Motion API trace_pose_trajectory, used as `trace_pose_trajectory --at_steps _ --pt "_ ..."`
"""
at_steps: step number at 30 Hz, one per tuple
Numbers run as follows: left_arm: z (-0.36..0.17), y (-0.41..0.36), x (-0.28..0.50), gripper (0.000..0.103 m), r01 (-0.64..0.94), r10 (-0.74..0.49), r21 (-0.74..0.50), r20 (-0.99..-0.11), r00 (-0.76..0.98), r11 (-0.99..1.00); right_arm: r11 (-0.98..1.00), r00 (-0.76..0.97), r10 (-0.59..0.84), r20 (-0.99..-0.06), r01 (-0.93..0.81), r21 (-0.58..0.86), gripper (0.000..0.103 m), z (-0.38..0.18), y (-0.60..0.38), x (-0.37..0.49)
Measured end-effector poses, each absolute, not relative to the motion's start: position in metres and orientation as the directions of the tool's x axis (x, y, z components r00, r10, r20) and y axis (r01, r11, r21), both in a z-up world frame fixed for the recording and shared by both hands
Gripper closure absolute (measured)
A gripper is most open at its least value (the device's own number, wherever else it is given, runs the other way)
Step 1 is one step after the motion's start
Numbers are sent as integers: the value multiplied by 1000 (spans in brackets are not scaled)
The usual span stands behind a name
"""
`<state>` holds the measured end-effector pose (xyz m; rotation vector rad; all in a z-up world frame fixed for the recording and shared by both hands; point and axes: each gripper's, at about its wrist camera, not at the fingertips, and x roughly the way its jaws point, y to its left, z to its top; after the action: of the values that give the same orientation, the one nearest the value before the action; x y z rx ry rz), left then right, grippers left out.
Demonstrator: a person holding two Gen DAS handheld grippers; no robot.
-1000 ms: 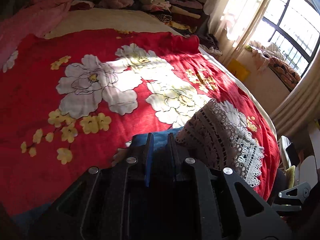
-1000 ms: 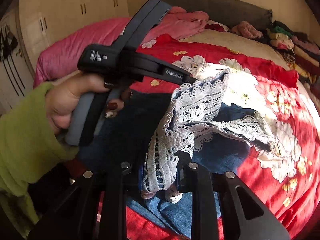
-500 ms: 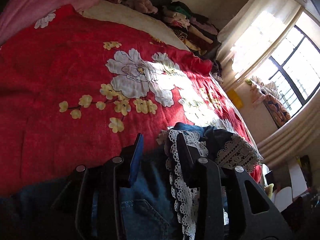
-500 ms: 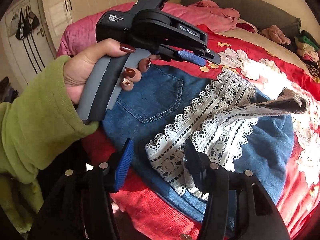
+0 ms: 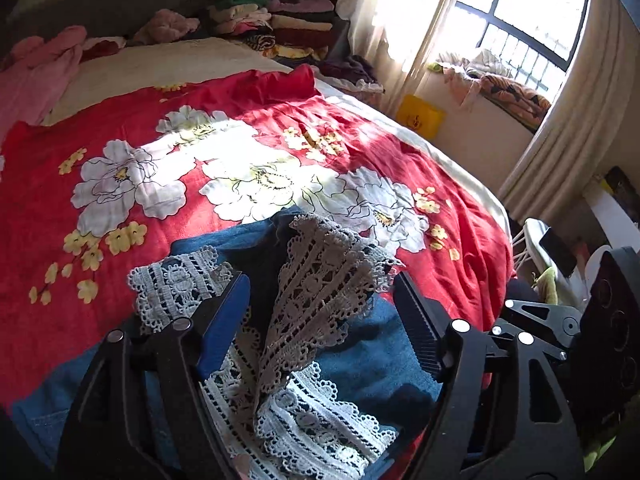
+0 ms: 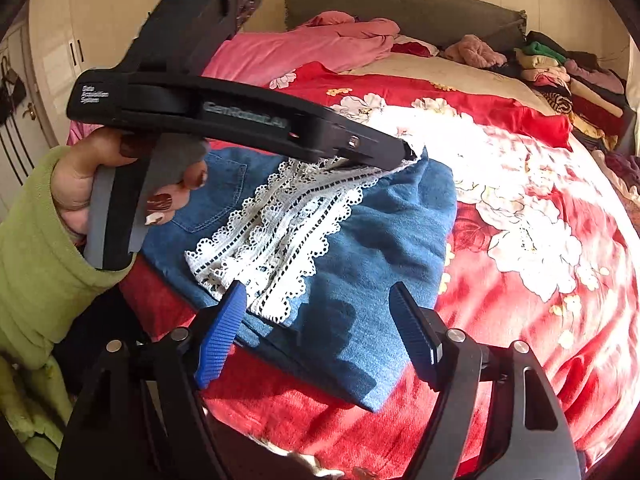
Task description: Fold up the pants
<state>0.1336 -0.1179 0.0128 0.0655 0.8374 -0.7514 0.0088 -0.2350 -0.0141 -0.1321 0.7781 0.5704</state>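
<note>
Both my left tongs [image 5: 320,308] and right tongs [image 6: 316,320] have just spread, releasing the folded lace-trimmed blue denim pants [image 6: 360,248] onto the bed

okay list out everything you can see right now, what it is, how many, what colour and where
pants: one pair, blue denim with white lace trim, folded on the near part of the bed
bedspread: one, red with white and yellow flowers, over the bed
quilt: one, pink, bunched at the head of the bed
clothes stack: one pile, mixed colours, far corner near the window
curtain: cream, beside the window
left gripper: one, black, jaws just opened, lace between them ungripped
right gripper: one, black, jaws just opened over the denim
hand: one, green sleeve, holding the left gripper
</note>
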Motion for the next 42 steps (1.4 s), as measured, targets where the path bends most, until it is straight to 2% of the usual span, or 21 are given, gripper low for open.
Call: trace_pose_trajectory --at_steps 1,2,3,4,5,9,10,13,18,19,20,21,22,23,26,28,31,35,37,42 --pt "8 -123 137 37 623 -557 -210 -708 435 753 836 563 443 -698 -540 96 30 -16 -233 7" --pt "2 -127 145 44 616 -526 -180 -725 445 767 830 556 448 -700 -550 94 30 -18 -230 8" --pt "-2 -129 149 77 607 -505 -162 -737 450 778 823 550 452 -703 -561 89 30 -19 -226 7" --pt "-6 -126 155 91 594 -490 -163 -750 444 788 814 543 455 -706 -575 83 30 -21 -222 5" --pt "-7 -121 159 96 579 -493 -181 -750 442 795 806 538 459 -707 -586 77 31 -23 -217 3" --pt "-13 -75 178 96 456 -580 -398 -717 387 796 773 523 466 -714 -633 40 33 -25 -201 -5" --pt "-20 -64 184 95 417 -578 -424 -722 380 804 767 526 461 -715 -641 24 36 -26 -197 -6" --pt "-35 -39 189 91 334 -580 -479 -726 370 812 749 533 440 -723 -662 -32 46 -27 -185 -8" --pt "-31 -37 185 74 346 -599 -493 -710 369 798 708 547 381 -745 -691 -146 55 -39 -162 -4" --pt "-30 -41 184 74 353 -591 -480 -717 370 803 698 546 379 -747 -699 -157 65 -42 -159 -3" --pt "-31 -45 185 74 357 -580 -465 -723 374 810 685 528 391 -754 -714 -145 83 -44 -156 -2" --pt "-31 -48 185 81 358 -566 -448 -729 385 819 677 501 413 -761 -727 -111 92 -46 -155 0" --pt "-31 -48 186 89 352 -557 -439 -731 395 826 688 491 428 -759 -721 -78 94 -44 -156 1" --pt "-31 -47 187 97 344 -556 -443 -729 399 828 697 481 456 -749 -716 -35 94 -39 -159 3" --pt "-25 -39 185 97 332 -573 -469 -703 420 818 698 447 551 -705 -710 94 94 -24 -167 7" --pt "-21 -34 184 97 329 -566 -462 -700 436 824 684 433 563 -704 -722 104 94 -24 -161 7" --pt "-23 -31 182 94 319 -537 -434 -715 447 843 680 439 519 -734 -731 44 89 -36 -146 5" --pt "-27 -23 181 63 297 -485 -386 -736 472 874 672 457 529 -715 -740 23 73 -35 -143 -7" --pt "-27 -19 184 60 283 -482 -392 -735 476 876 662 474 525 -707 -750 -11 69 -33 -140 -10" --pt "-31 -20 194 46 265 -475 -395 -746 466 880 662 494 473 -730 -746 -75 66 -44 -127 -5"
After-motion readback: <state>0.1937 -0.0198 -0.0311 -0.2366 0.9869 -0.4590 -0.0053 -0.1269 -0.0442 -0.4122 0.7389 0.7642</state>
